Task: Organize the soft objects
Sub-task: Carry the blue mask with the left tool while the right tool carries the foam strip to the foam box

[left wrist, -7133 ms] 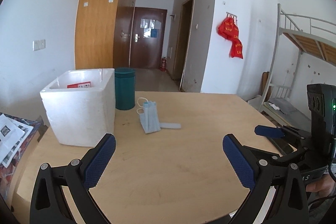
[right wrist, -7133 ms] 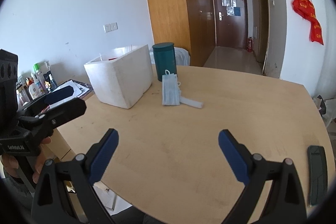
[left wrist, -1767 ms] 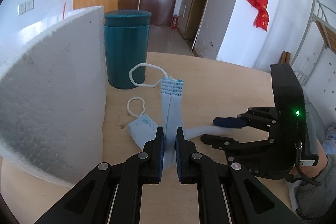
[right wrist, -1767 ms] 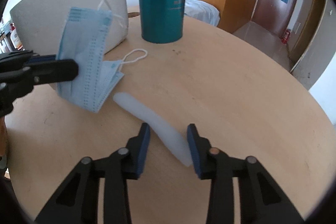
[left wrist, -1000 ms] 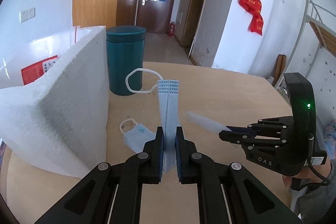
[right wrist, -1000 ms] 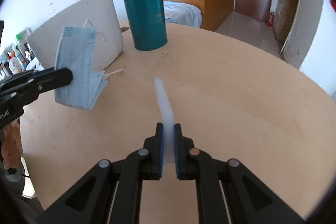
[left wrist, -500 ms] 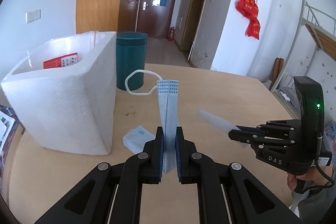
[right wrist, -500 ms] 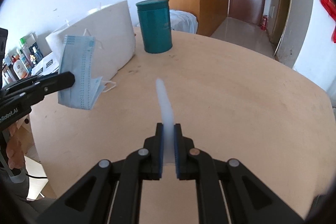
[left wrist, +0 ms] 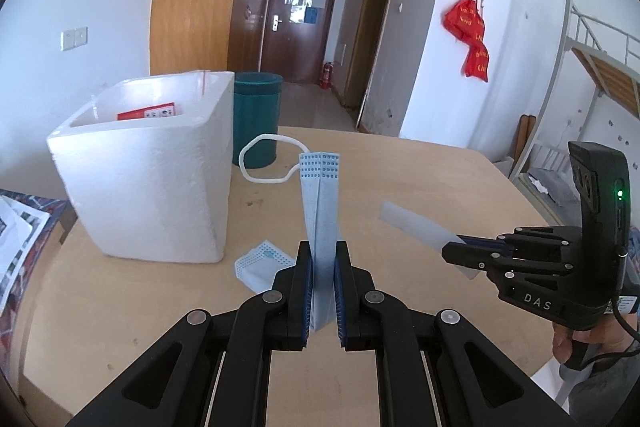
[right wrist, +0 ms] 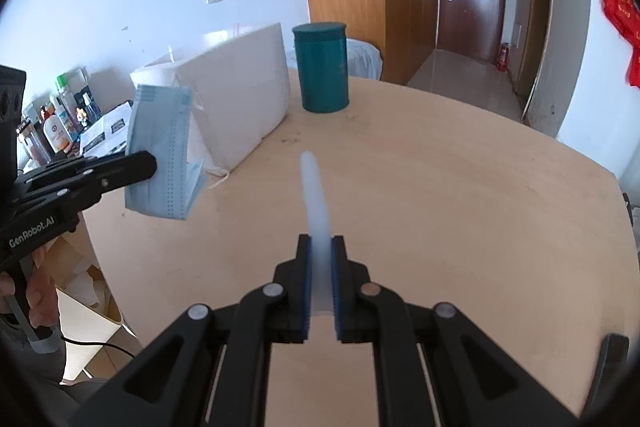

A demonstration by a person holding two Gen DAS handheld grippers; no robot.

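Masks [left wrist: 319, 211] lifted, clamped in left tongs [left wrist: 322, 291] | strip [right wrist: 316, 203] lifted, clamped in right tongs [right wrist: 320, 287] | foam box [left wrist: 148, 179] farther

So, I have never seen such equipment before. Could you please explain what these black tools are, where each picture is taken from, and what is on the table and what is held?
No robot is here: a person holds one hand tool in each hand, each ending in a two-fingered claw with a camera looking along its fingers. One picture comes from the left tool, the other from the right.

The left claw is shut on a folded blue face mask, lifted off the table. The right claw is shut on a pale, see-through strip, also lifted.

On the table stand a white foam box and, behind it, a dark green can. Another blue mask lies flat near the box.
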